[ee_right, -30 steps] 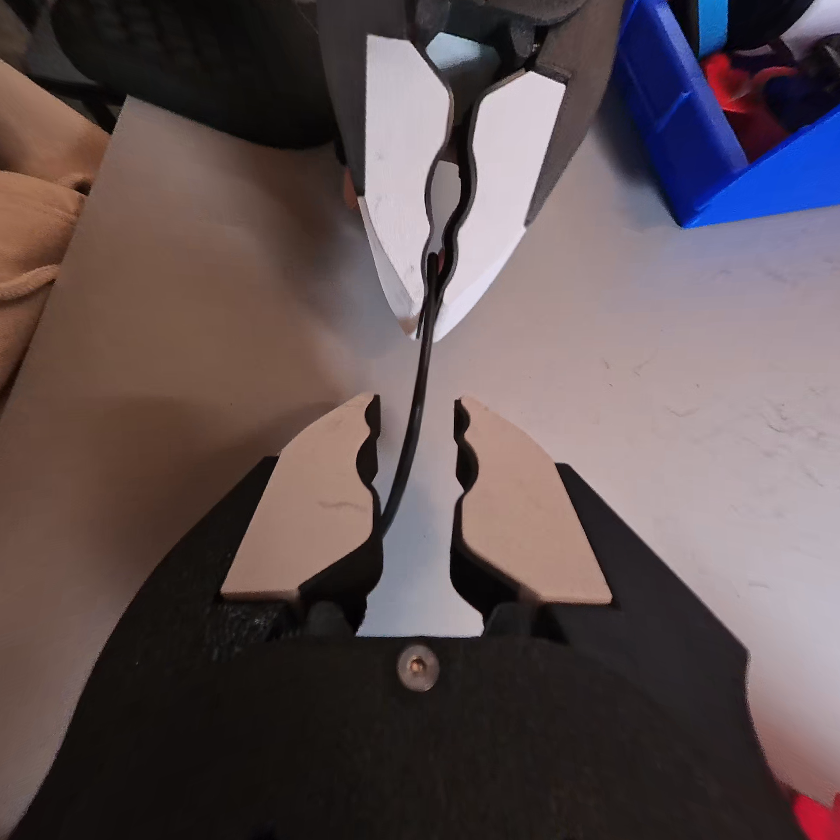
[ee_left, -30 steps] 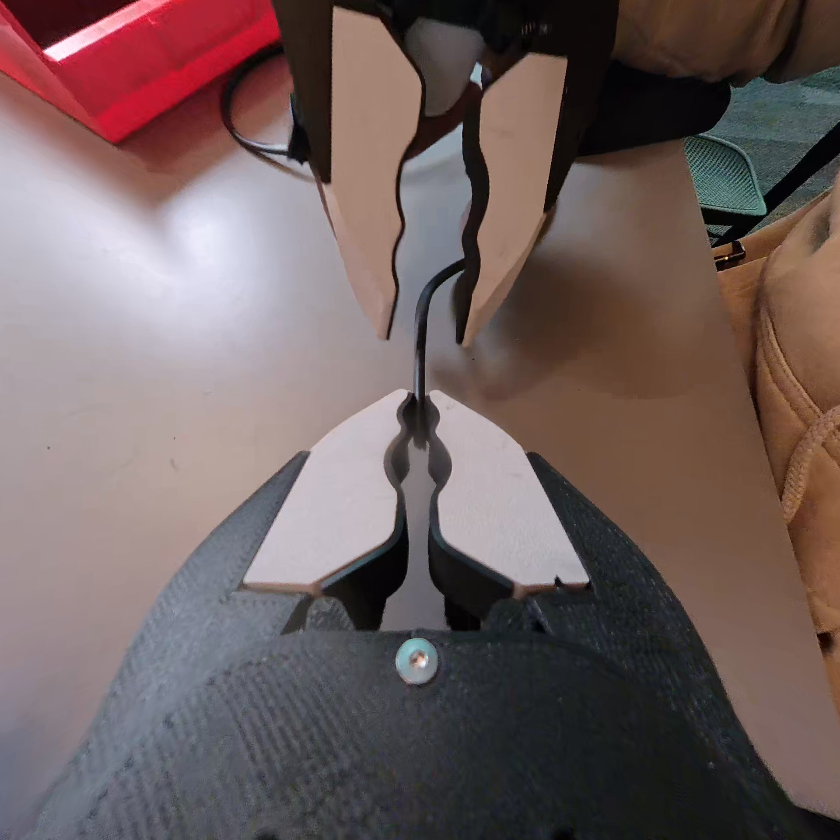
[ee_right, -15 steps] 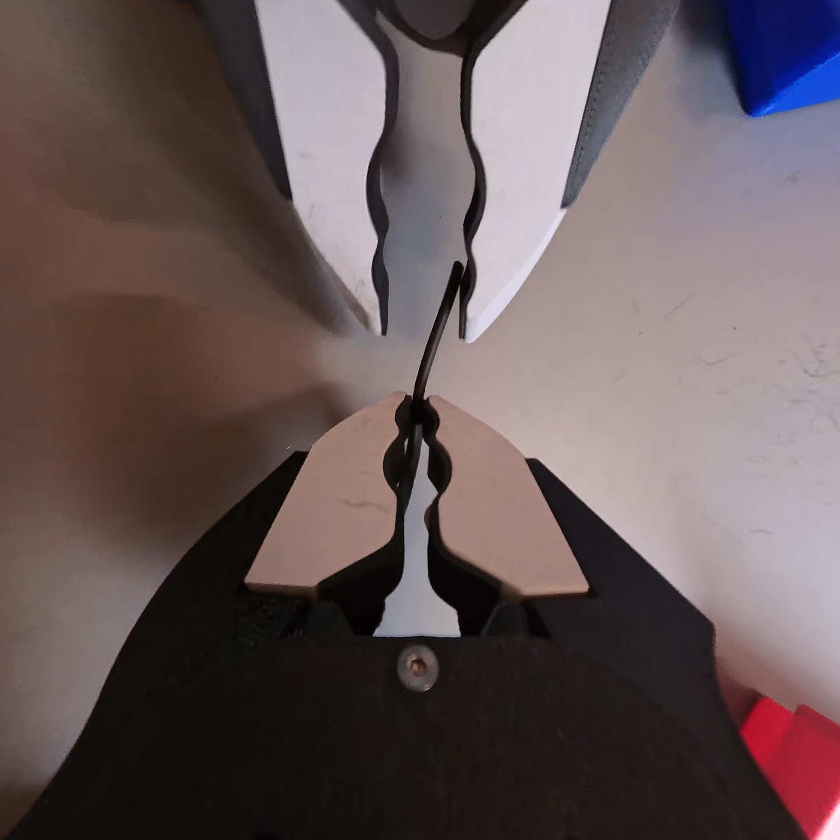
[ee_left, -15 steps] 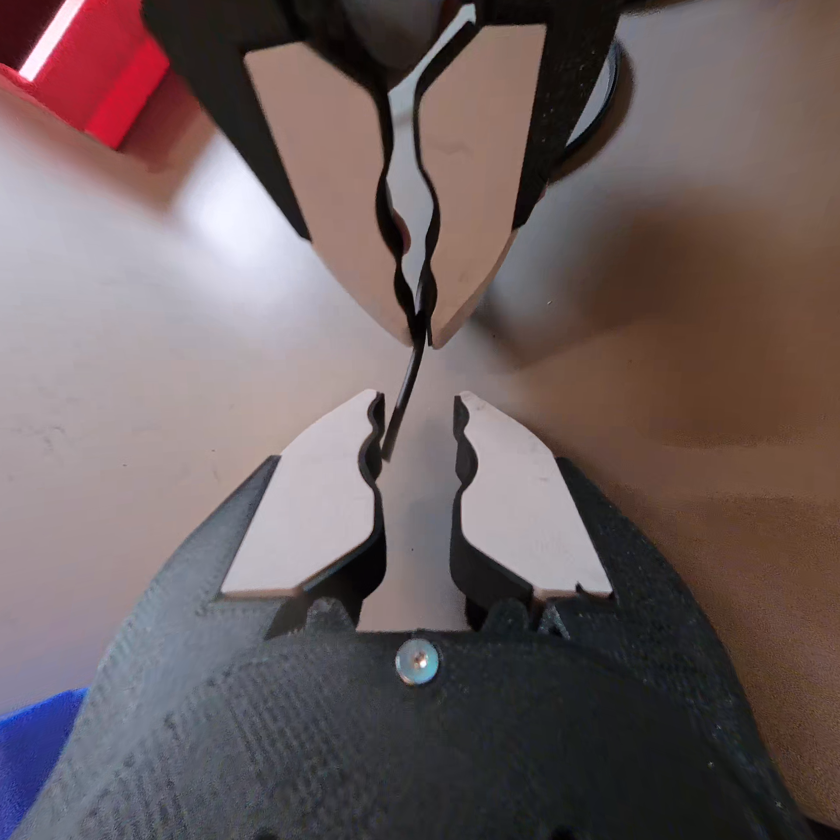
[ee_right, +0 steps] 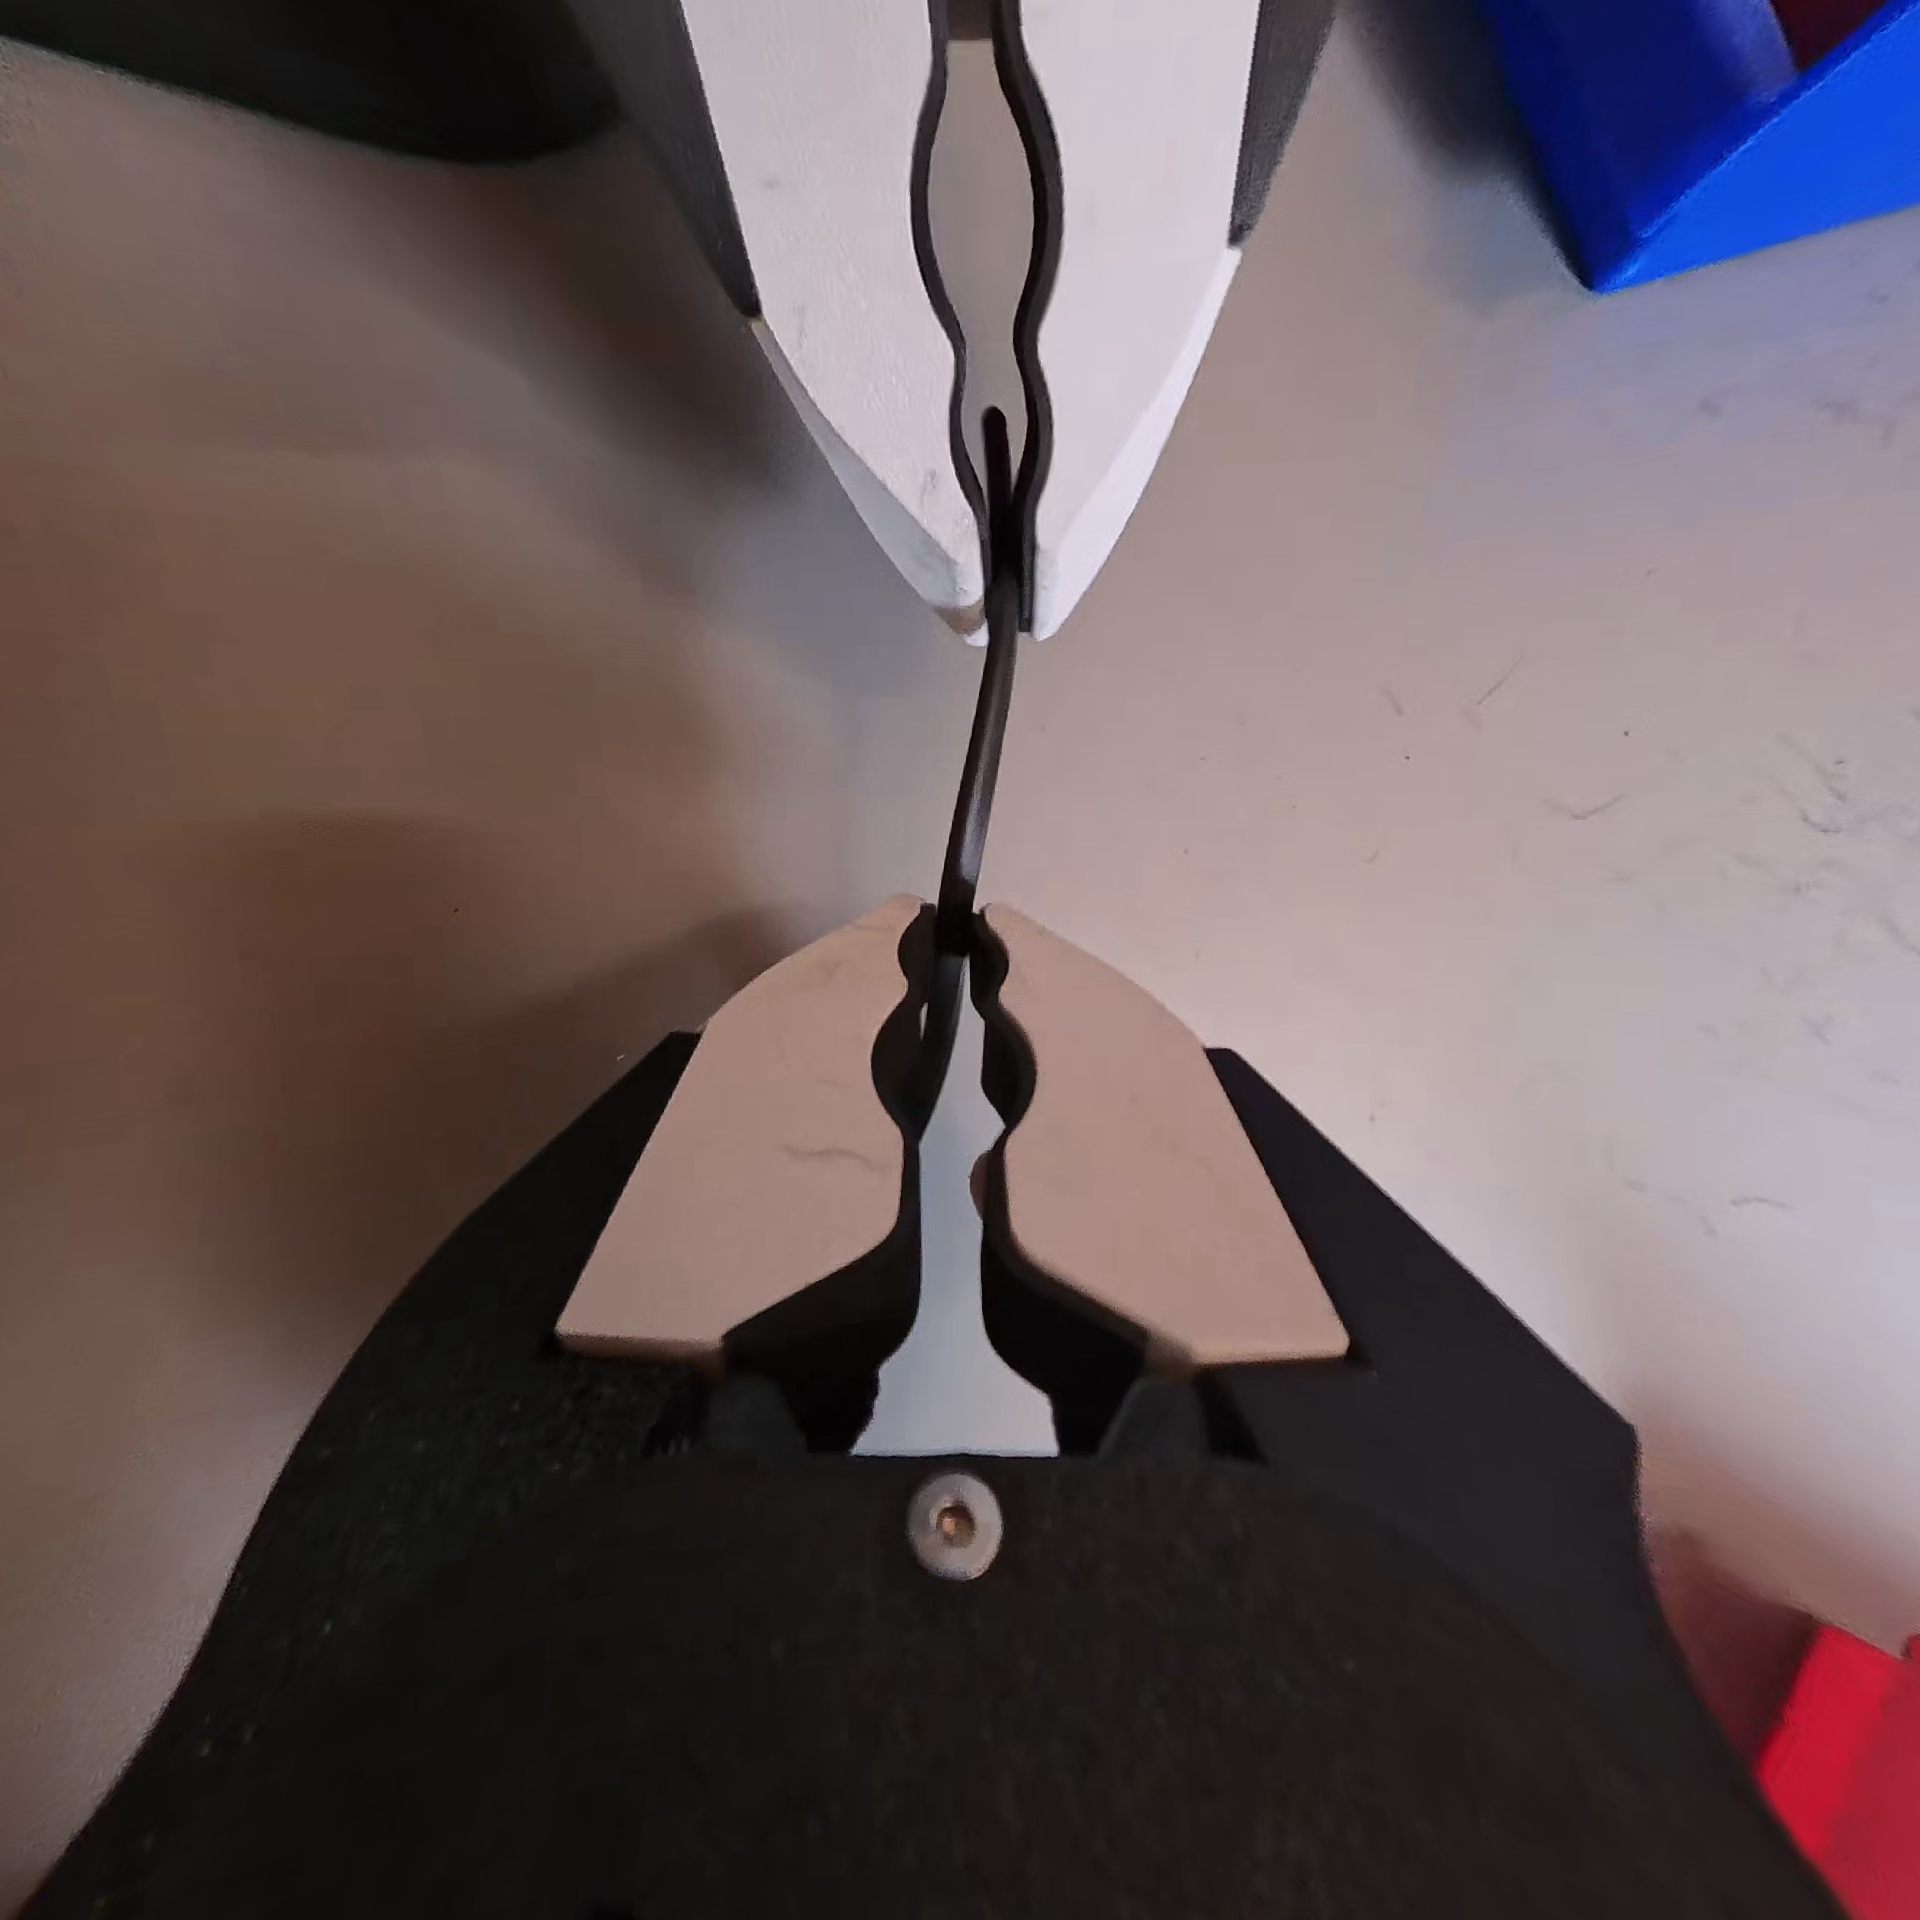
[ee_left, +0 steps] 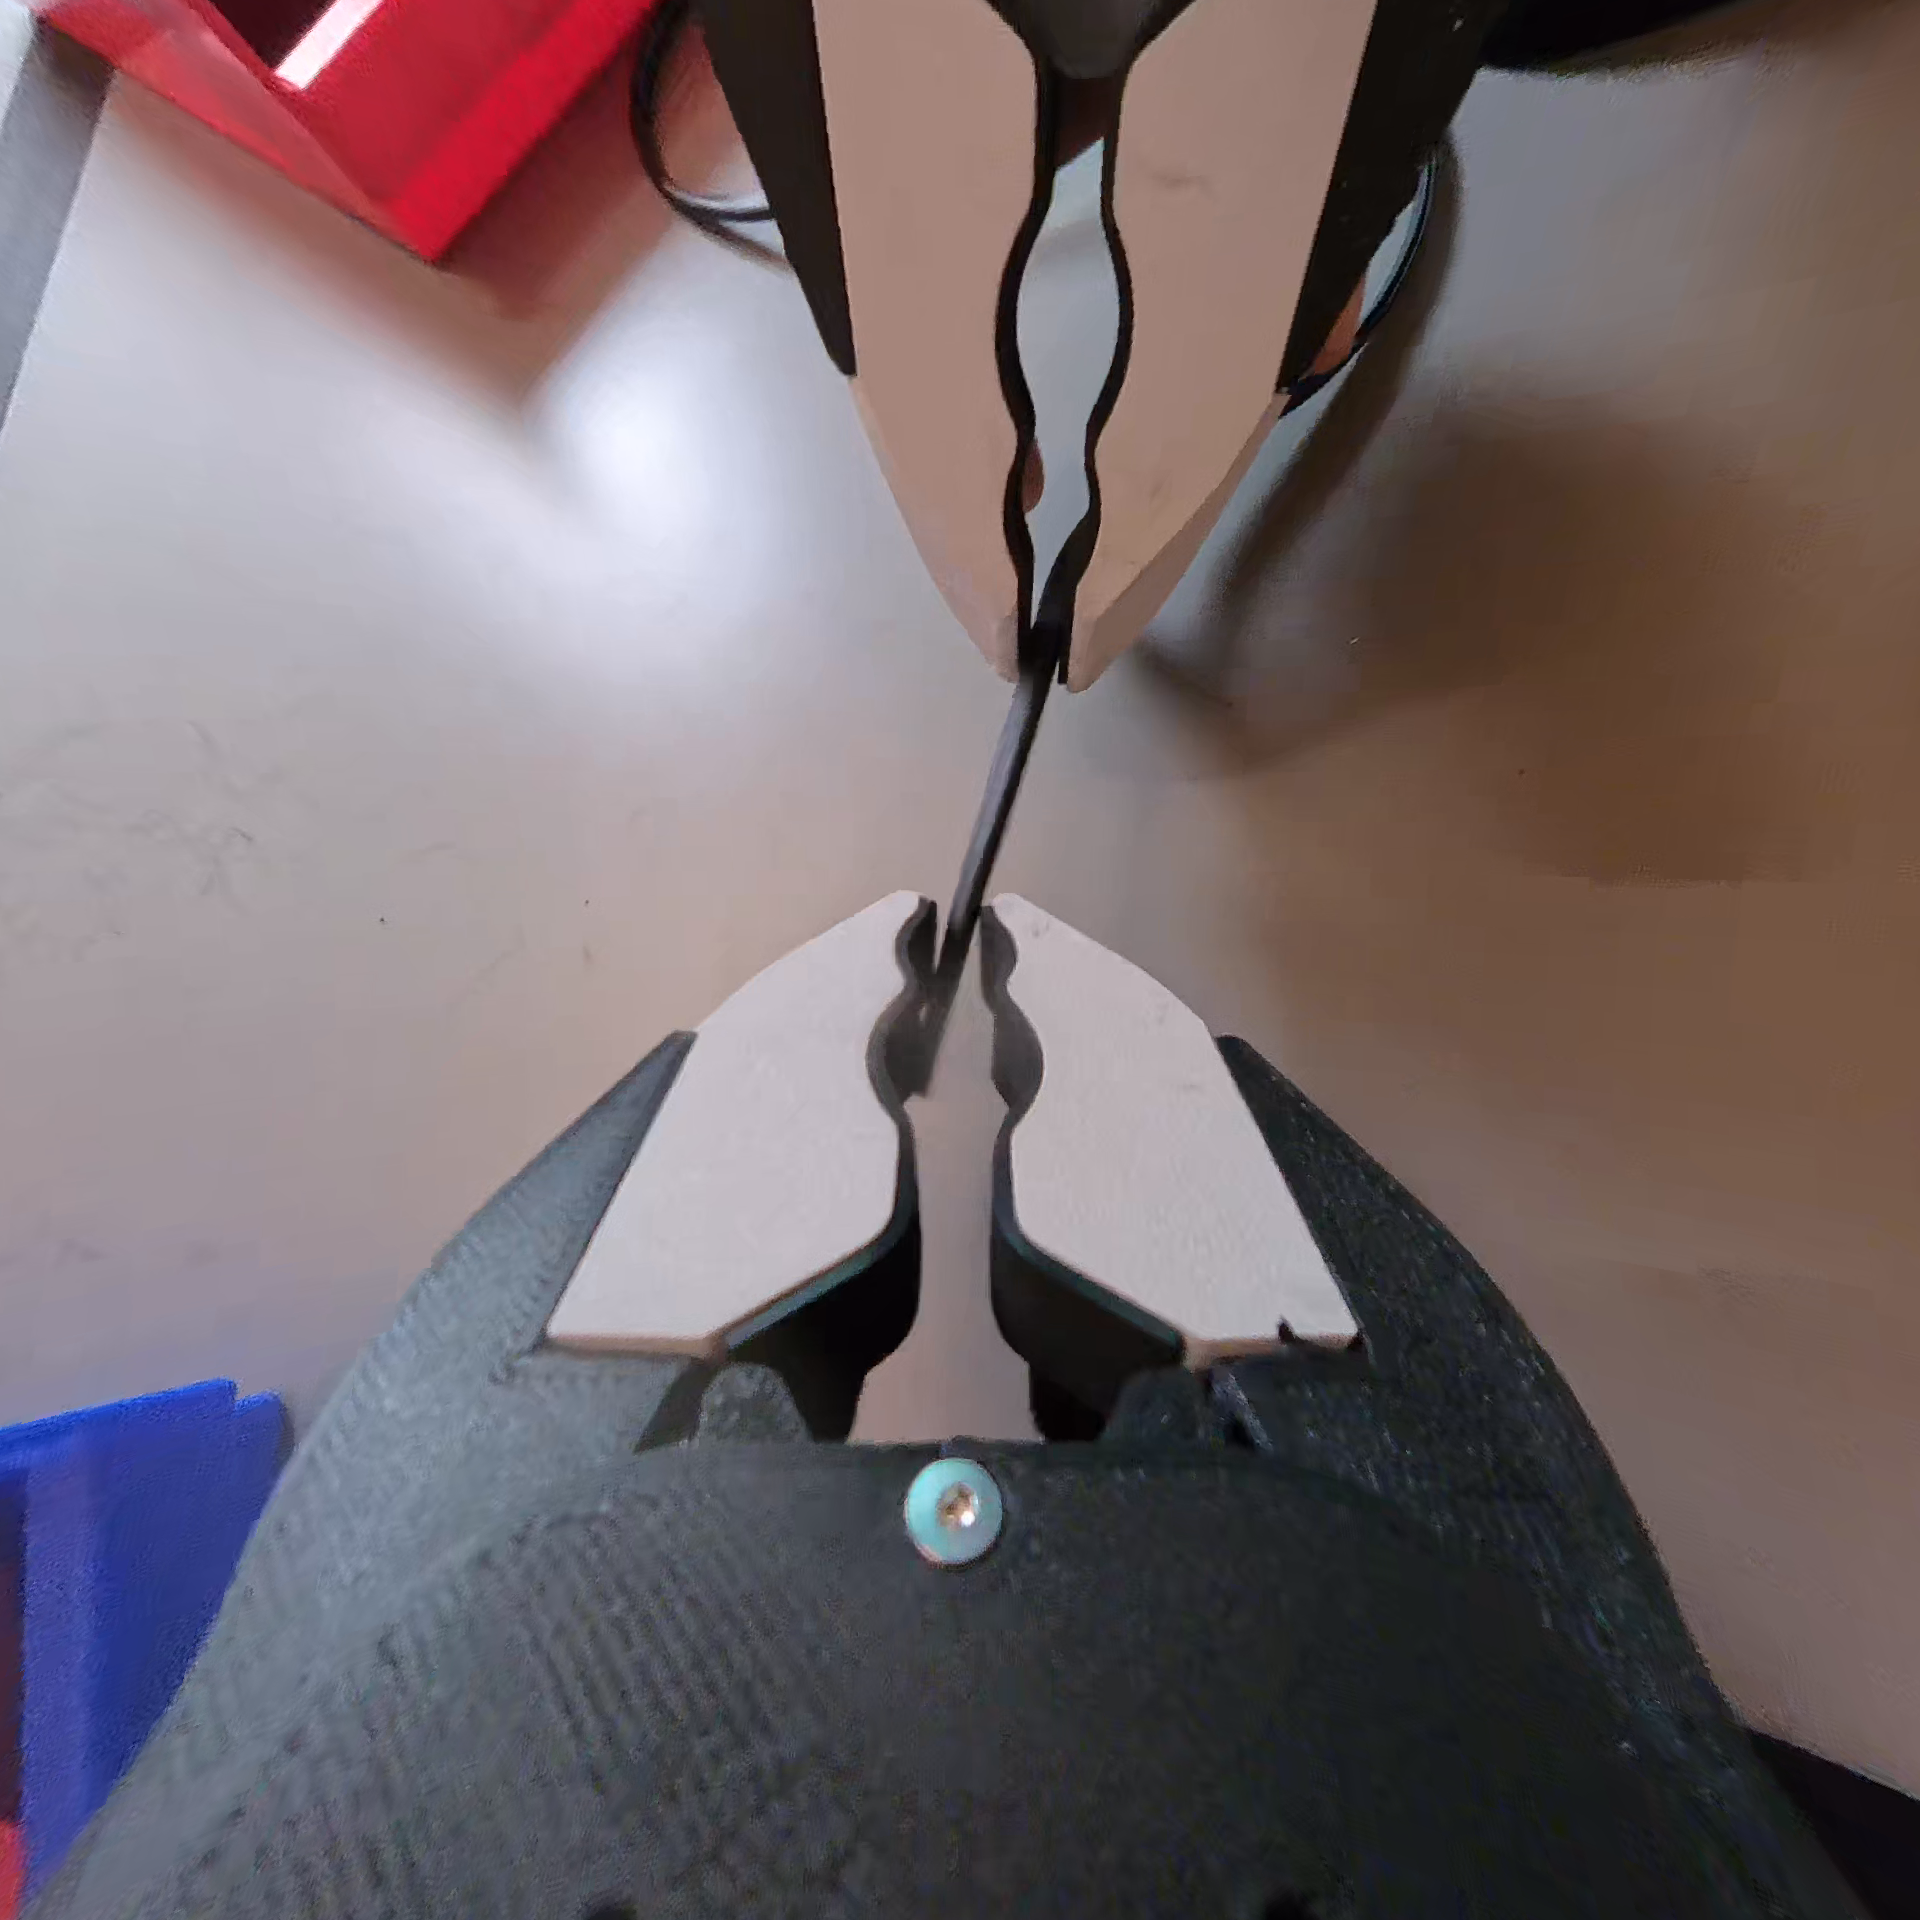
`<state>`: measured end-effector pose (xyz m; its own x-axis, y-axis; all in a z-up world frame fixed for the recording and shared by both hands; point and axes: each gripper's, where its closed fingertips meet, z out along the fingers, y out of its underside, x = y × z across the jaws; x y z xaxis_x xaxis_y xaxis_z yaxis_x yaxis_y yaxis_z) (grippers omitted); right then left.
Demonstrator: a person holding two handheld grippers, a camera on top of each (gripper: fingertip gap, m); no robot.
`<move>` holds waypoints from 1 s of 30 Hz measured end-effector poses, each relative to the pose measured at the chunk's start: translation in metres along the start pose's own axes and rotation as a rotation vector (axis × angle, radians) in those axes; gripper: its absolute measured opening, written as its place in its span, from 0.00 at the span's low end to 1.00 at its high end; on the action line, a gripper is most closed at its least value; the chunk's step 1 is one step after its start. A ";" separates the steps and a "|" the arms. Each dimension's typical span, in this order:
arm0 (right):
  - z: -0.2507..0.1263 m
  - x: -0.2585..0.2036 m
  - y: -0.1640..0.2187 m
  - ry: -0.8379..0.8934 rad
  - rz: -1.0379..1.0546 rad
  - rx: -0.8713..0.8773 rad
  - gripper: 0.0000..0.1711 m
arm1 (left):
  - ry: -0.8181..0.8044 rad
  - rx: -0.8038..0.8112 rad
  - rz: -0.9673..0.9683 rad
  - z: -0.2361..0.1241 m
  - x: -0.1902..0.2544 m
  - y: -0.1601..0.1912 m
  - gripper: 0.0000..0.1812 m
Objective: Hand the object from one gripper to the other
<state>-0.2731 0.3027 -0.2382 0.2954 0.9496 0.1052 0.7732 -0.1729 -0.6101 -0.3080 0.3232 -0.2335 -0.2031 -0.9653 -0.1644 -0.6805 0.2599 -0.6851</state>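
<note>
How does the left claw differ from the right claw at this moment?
The left claw has a grey, woven-looking body and a bright screw; the right claw has a plain black body and a dull screw. The right claw's pad bears a dark scratch; the left claw's pads look clean. Both are shut on one black strip, tips facing.

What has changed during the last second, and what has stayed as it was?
The left gripper, shut on the thin black object a second ago, opened and has now closed on it again. The right gripper, open at first, took hold and keeps its grip. The object stays in the air between them, above the table.
</note>
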 end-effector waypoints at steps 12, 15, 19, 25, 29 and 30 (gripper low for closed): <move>0.007 -0.002 -0.009 0.009 0.052 -0.016 0.03 | -0.025 -0.062 0.117 0.009 0.011 -0.005 0.03; 0.002 0.003 -0.002 0.018 0.068 -0.007 0.10 | -0.028 -0.007 0.053 -0.001 0.001 -0.005 0.03; 0.007 0.001 0.001 -0.001 0.088 -0.006 0.02 | 0.001 -0.021 -0.029 -0.004 -0.005 0.010 0.04; 0.005 0.014 0.019 0.086 0.119 -0.164 0.02 | -0.143 -0.097 -0.006 -0.025 -0.021 0.011 0.19; 0.013 0.014 0.017 0.070 0.174 -0.188 0.02 | -0.116 -0.131 0.049 -0.021 -0.005 -0.001 0.21; 0.014 0.013 0.016 0.067 0.180 -0.198 0.02 | -0.107 -0.169 0.076 -0.016 0.000 0.001 0.22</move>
<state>-0.2647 0.3159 -0.2583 0.4697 0.8804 0.0650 0.7974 -0.3915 -0.4593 -0.3198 0.3235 -0.2231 -0.1890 -0.9376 -0.2917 -0.7762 0.3246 -0.5404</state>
